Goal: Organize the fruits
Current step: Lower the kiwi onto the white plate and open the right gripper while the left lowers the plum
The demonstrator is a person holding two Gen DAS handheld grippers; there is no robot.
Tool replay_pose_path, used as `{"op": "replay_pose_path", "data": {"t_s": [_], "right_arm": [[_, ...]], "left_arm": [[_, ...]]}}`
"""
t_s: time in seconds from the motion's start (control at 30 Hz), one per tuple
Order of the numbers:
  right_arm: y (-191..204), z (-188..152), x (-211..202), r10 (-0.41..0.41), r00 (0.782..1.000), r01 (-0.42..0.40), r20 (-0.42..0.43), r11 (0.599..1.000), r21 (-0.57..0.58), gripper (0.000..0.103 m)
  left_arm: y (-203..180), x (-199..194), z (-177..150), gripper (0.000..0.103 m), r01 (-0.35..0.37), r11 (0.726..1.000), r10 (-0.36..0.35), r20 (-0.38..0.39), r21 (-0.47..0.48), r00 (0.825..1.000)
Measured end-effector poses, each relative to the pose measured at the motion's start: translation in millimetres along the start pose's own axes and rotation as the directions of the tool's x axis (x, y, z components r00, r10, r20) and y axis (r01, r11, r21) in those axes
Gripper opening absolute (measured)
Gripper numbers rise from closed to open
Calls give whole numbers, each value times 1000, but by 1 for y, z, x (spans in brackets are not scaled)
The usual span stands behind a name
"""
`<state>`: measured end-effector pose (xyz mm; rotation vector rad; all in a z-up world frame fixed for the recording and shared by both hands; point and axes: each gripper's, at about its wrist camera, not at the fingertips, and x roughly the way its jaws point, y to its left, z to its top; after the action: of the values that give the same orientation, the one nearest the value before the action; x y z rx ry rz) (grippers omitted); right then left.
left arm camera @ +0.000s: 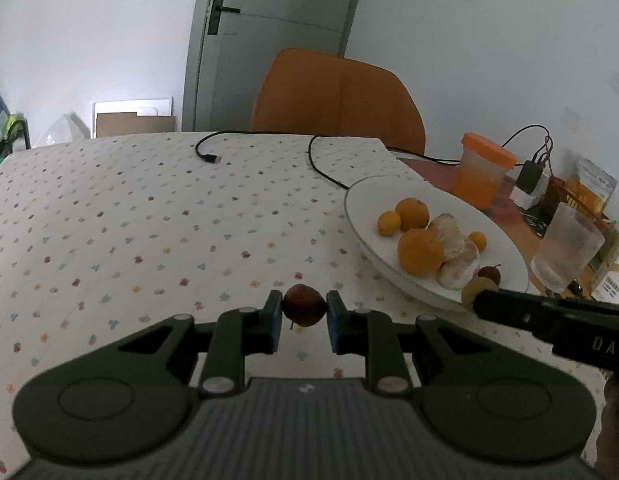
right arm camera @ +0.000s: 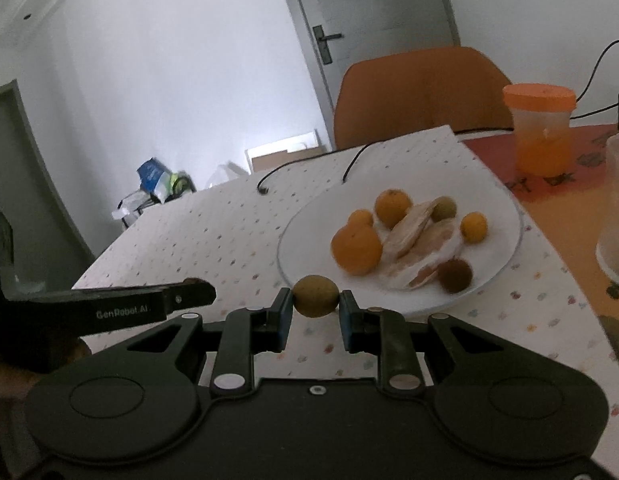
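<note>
My left gripper (left arm camera: pixel 304 314) is shut on a small dark red fruit (left arm camera: pixel 304 305), held above the dotted tablecloth left of the white plate (left arm camera: pixel 361 204). My right gripper (right arm camera: pixel 315 312) is shut on a small olive-green fruit (right arm camera: pixel 315 295) just over the near rim of the plate (right arm camera: pixel 297 236). On the plate lie oranges (right arm camera: pixel 355 248), small yellow fruits (right arm camera: pixel 474 228), peeled pale segments (right arm camera: pixel 425 240), a green fruit (right arm camera: pixel 444 208) and a dark red fruit (right arm camera: pixel 454 275). In the left wrist view the right gripper (left arm camera: pixel 475 300) shows from the side with the green fruit (left arm camera: pixel 470 290) at its tip.
A black cable (left arm camera: pixel 321 168) runs across the far tablecloth. An orange-lidded cup (left arm camera: pixel 483 168) and a ribbed glass (left arm camera: pixel 565 252) stand right of the plate, with packets and a charger behind. An orange chair (left arm camera: pixel 337 96) stands at the far edge.
</note>
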<state>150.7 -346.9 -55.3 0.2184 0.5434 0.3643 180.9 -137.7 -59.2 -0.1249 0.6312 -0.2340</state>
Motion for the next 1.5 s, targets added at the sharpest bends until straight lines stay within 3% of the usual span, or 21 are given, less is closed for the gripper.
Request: {"op": "replay_pose_path", "data": {"t_s": [0.13, 1.0, 1.2, 1.37, 1.5], "right_arm": [[-8, 6, 2, -11, 1000, 11, 14, 1000, 10, 19], [-42, 7, -12, -43, 997, 38, 70, 997, 71, 25], [-43, 6, -11, -34, 997, 29, 70, 997, 73, 26], [-39, 4, -8, -28, 998, 24, 58, 997, 72, 32], [-32, 5, -5, -25, 999, 22, 47, 998, 64, 36]], "left_arm": [[-7, 6, 6, 22, 6, 1000, -6, 5, 15, 1000], [-56, 43, 40, 22, 41, 995, -43, 16, 96, 999], [-52, 37, 40, 28, 6, 996, -9, 29, 84, 1000], [-43, 28, 37, 48, -32, 997, 29, 33, 71, 999], [-34, 21, 33, 53, -45, 997, 43, 35, 63, 998]]}}
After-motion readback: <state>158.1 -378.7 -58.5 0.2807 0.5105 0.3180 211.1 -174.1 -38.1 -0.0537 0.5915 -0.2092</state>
